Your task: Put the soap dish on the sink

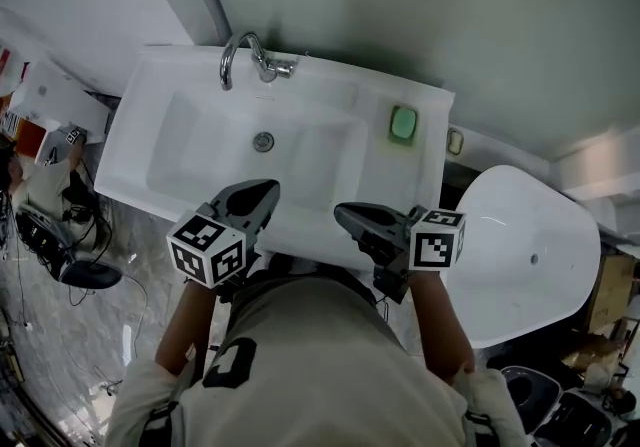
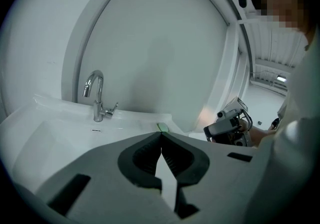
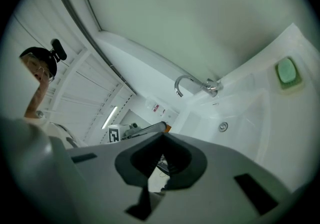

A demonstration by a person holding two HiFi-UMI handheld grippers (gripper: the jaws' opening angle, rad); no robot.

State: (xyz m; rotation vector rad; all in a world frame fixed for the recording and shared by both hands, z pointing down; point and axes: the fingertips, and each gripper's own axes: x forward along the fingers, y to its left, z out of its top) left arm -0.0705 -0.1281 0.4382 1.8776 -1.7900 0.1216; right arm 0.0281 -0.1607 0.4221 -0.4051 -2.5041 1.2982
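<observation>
just 1 soap dish (image 1: 403, 124) sits on 1 sink (image 1: 338, 97).

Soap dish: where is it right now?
In the head view, the green soap dish sits on the back right ledge of the sink, right of the faucet and near the wall.

Soap dish (image 2: 162, 127) only green sliver behind left tongs (image 2: 161, 135); sink (image 1: 150, 155) front rim partly hidden behind right tongs (image 1: 342, 212).
</observation>
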